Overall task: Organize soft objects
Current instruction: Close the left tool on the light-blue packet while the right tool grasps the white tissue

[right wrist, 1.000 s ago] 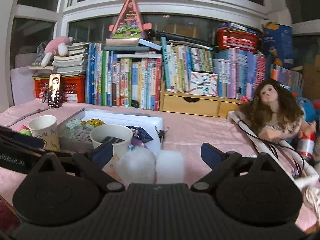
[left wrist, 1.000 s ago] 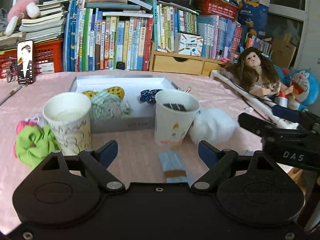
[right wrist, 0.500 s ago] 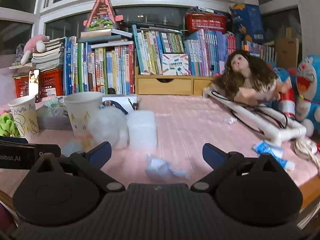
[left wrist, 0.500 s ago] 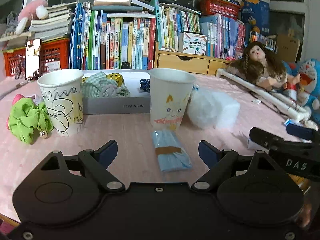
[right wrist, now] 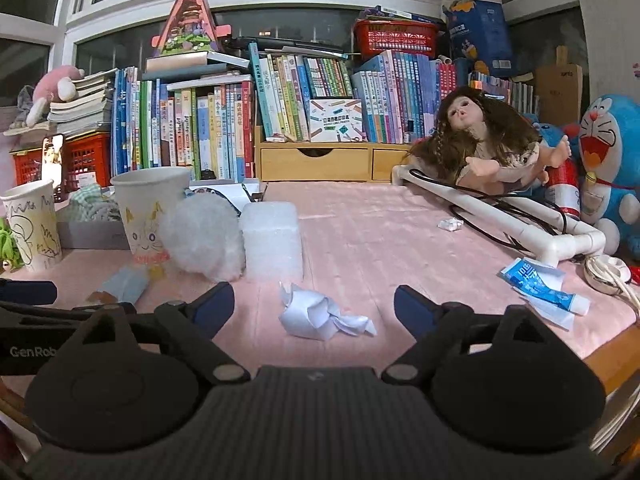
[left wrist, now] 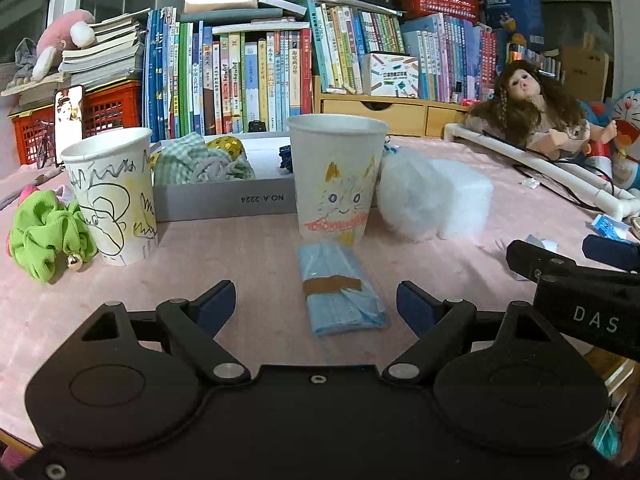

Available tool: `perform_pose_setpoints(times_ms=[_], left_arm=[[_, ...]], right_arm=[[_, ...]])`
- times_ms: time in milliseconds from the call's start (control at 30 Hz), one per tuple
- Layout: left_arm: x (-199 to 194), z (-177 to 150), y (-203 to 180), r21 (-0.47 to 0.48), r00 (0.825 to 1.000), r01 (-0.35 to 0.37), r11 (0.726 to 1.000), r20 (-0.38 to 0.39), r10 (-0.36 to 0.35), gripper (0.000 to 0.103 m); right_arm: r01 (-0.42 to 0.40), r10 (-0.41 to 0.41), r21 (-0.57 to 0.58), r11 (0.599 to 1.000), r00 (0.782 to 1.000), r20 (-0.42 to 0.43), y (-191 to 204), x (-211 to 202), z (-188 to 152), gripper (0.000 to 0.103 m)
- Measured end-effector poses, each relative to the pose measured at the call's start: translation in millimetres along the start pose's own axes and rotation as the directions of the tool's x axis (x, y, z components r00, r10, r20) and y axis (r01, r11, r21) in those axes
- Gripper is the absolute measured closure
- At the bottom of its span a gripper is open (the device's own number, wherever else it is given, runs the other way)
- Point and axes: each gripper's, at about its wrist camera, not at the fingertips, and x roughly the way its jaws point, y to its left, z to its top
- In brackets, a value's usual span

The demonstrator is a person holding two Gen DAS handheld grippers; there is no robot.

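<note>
The left claw [left wrist: 316,306] hangs low over the bench [left wrist: 248,256], its blue-tipped fingers spread wide and grasping nothing; a blue packet of face masks [left wrist: 340,292] bound with a brown band lies flat between them. The right claw [right wrist: 314,306] is likewise released and empty, with a crumpled white tissue [right wrist: 320,316] on the cloth between its fingers.

The bench wears a pink cloth. Beyond the masks stands a paper cup with a cat drawing [left wrist: 334,176]; just to its right sit a white fluffy ball [left wrist: 416,200] and, touching that, a white foam block [right wrist: 272,240]. To the left stands a scribbled paper cup [left wrist: 114,196], and a green scrunchie [left wrist: 44,236] lies against its left side. What the cups hold cannot be seen.

Behind the cups lies a shallow grey box [left wrist: 224,200], its front wall printed upside down with "NO.A 2224". In it lie a green checked scrunchie [left wrist: 196,162], a yellow dotted one [left wrist: 224,145] and a dark blue one [left wrist: 286,156].

Each claw shows at the edge of the other's view: the right one's body reads "DAS", the left one's "GenRob", cut off.

At the far right edge of the bench lie a blue toothpaste tube [right wrist: 540,288], a white pipe frame [right wrist: 504,220] and a long-haired doll [right wrist: 488,152] leaning on it, with a Doraemon plush [right wrist: 612,168] beside. A row of books [left wrist: 248,76] backs the bench under dark windows, along with a wooden drawer unit [left wrist: 372,110] and a red crate [left wrist: 104,110].
</note>
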Motion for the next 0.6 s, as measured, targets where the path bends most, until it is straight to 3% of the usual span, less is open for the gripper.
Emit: perform_pose_setpoints(times_ms=[200, 400, 600], left_arm=[[7, 0, 1, -0.001, 1.0, -0.005, 1.0, -0.006, 0.005, 0.022], [9, 1, 0, 0.002, 1.0, -0.006, 1.0, -0.005, 0.007, 0.023], [10, 1, -1, 0.009, 1.0, 0.0, 1.0, 0.004, 0.0, 0.034]], right_arm=[[0.03, -0.03, 0.04, 0.999, 0.999, -0.012, 1, 5, -4, 0.022], [0.066, -0.064, 0.085, 0.994, 0.998, -0.019, 1, 10, -5, 0.023], [0.07, -0.067, 0.101, 0.992, 0.997, -0.035, 2, 14, -5, 0.031]])
